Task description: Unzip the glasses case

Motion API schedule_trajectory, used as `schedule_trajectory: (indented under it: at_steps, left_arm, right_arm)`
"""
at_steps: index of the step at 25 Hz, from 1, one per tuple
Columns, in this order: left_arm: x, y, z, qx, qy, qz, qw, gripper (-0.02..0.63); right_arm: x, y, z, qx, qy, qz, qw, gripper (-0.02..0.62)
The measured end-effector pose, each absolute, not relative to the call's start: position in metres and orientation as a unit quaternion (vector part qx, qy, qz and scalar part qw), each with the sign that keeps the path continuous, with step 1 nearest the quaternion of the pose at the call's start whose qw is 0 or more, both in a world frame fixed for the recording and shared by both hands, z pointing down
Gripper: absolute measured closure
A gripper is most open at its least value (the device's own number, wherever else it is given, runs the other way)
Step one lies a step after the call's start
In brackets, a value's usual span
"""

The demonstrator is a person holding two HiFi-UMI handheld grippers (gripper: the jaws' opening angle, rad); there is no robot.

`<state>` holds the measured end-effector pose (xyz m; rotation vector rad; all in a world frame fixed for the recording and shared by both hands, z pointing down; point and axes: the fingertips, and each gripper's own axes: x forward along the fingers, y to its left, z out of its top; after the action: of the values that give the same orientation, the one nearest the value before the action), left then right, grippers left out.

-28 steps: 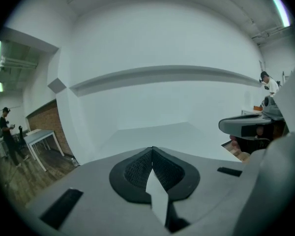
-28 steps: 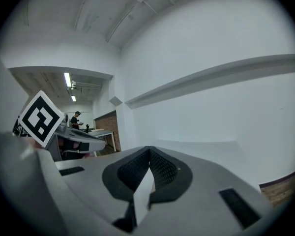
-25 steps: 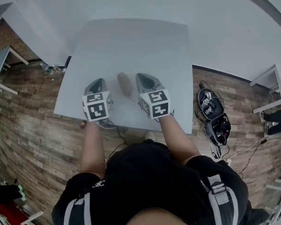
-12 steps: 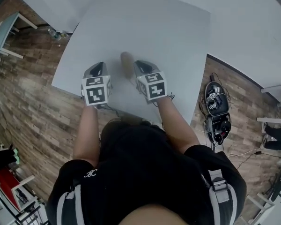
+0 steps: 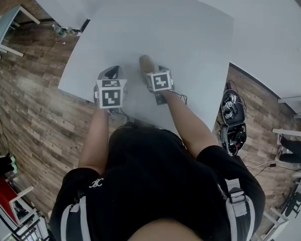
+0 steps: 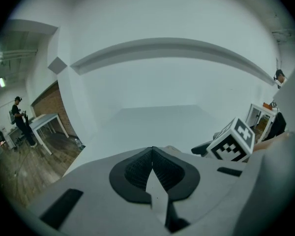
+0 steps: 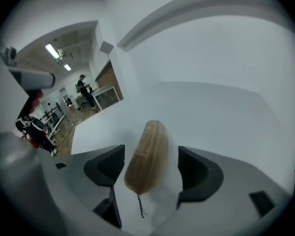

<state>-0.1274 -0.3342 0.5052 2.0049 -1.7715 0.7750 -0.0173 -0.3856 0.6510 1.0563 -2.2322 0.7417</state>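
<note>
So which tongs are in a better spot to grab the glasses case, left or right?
Right, probably. The right tongs have just been opening, and the glasses case lies between their jaws, not yet gripped. The left tongs are shut, off beside the case, facing the table.

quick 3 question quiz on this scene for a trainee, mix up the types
1. True or false: the left tongs are shut and empty.
2. What lies between the pads of the right tongs: a) case, b) cup, c) nothing?
3. Fill in: the case rests on the ____.
Key: 1 true. 2 a; those tongs have just been opening and stand clear of it. 3 table.
</note>
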Motion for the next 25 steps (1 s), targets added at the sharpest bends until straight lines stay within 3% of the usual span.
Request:
schedule_trajectory:
  at_steps: [3, 8, 12, 17, 25]
  left_arm:
    - [-0.144, -0.340, 0.507, 0.715, -0.619, 0.252, 0.205, 0.606]
    - [-0.183, -0.343, 0.511, 0.715, -0.619, 0.244, 0.216, 0.606]
    - [-0.193, -0.352, 0.519, 0.720, -0.610, 0.245, 0.222, 0.606]
    - [-0.183, -0.361, 0.516, 0.751, -0.578, 0.210, 0.241, 0.606]
    - [-0.158, -0.378, 0.515, 0.777, -0.544, 0.187, 0.256, 0.606]
  right_arm:
    - [-0.052, -0.381, 0.670, 0.350, -0.826, 0.326, 0.298, 0.281]
    - [-0.080, -0.401, 0.678, 0.360, -0.823, 0.316, 0.306, 0.282]
    - [-0.033, -0.412, 0.706, 0.423, -0.760, 0.270, 0.413, 0.284]
    - [-0.045, -0.393, 0.692, 0.395, -0.780, 0.342, 0.344, 0.312]
    - [-0.032, -0.411, 0.591, 0.412, -0.828, 0.315, 0.214, 0.316]
